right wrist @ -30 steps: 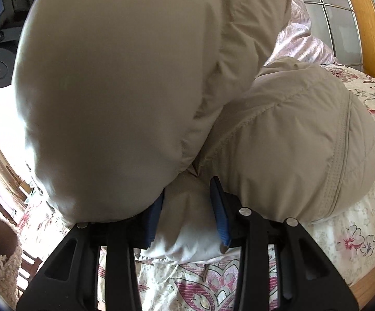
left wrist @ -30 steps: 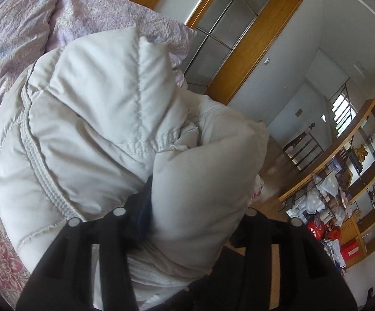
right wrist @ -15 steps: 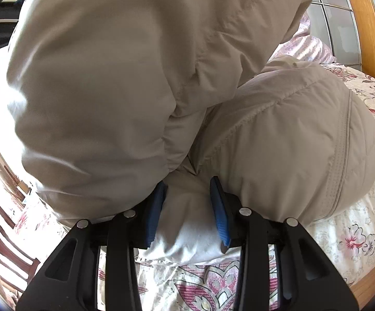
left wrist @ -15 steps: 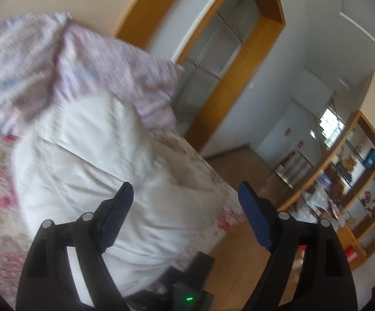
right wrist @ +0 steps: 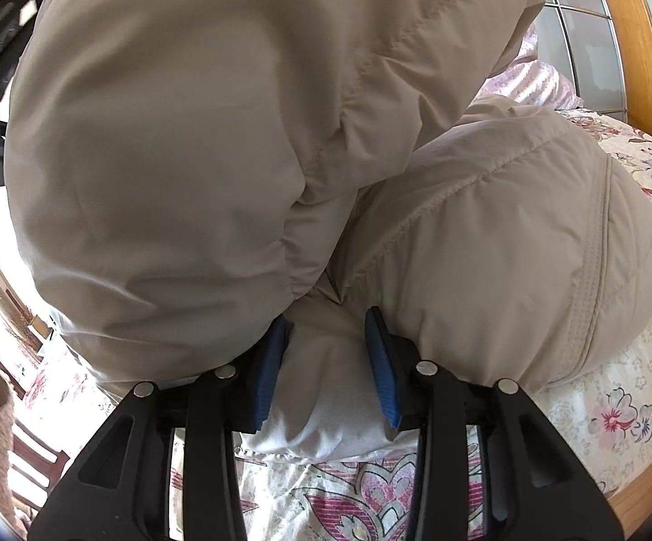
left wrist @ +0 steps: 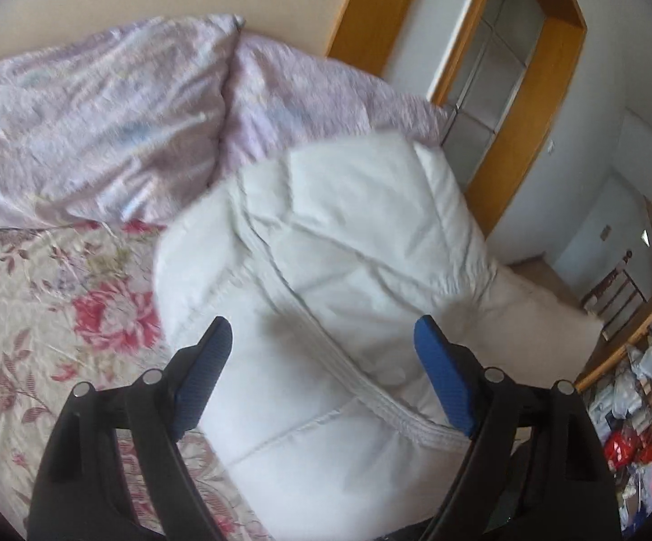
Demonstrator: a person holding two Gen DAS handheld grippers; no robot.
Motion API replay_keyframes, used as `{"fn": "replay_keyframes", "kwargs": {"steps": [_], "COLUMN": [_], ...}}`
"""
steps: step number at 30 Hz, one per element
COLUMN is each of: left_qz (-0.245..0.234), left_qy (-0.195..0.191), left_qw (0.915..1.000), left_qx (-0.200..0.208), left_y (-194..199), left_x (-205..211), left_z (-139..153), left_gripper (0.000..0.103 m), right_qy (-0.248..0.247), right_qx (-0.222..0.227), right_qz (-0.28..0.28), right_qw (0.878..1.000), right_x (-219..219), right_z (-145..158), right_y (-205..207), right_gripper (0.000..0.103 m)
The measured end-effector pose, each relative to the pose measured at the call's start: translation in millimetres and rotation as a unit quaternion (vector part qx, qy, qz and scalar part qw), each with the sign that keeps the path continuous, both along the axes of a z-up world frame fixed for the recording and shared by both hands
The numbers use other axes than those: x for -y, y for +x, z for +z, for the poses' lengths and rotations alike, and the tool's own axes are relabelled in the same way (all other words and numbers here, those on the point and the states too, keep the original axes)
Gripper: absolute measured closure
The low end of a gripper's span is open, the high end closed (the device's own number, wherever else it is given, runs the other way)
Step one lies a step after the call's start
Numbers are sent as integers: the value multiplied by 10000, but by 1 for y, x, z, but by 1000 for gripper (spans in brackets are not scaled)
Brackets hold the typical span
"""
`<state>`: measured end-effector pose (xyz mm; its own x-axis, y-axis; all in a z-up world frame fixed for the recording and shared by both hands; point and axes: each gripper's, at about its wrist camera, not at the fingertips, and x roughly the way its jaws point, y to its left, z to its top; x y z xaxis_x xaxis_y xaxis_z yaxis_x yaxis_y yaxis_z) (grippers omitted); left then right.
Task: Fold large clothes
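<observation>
Jacket (left wrist: pixel 348 279), pale and puffy, bundled on the bed (left wrist: pixel 33 315) with its floral cover, just in front of a lilac quilt (left wrist: pixel 100 112) heaped by the wall. Left gripper (left wrist: pixel 321 342) spread wide above the bundle, blue pads (left wrist: pixel 443 383) apart, gripping nothing. Right gripper (right wrist: pixel 328 351) pinched on a white fold of the jacket (right wrist: pixel 326 401) near the bed's edge, thick beige padding bulging over both fingers
</observation>
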<state>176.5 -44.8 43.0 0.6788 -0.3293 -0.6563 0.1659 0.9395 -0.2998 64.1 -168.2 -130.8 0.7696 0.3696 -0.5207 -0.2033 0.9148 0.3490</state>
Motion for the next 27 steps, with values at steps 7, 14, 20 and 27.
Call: {"fn": "replay_keyframes", "kwargs": {"steps": [7, 14, 20, 27], "left_qz": [-349, -507, -502, -479], "left_qy": [99, 348, 580, 543], "left_qw": [9993, 9980, 9970, 9974], "left_qx": [-116, -175, -57, -6], "left_y": [8, 17, 14, 4], "left_x": [35, 59, 65, 60], "left_z": [-21, -32, -32, -30], "left_gripper": [22, 22, 22, 23], "right_qy": [-2, 21, -206, -567], "right_qx": [-6, 5, 125, 490], "right_qz": [11, 48, 21, -678], "right_qw": [10000, 10000, 9997, 9949], "right_x": [0, 5, 11, 51], "right_z": [0, 1, 6, 32], "right_y": [-2, -7, -25, -62], "right_gripper": [64, 64, 64, 64]}}
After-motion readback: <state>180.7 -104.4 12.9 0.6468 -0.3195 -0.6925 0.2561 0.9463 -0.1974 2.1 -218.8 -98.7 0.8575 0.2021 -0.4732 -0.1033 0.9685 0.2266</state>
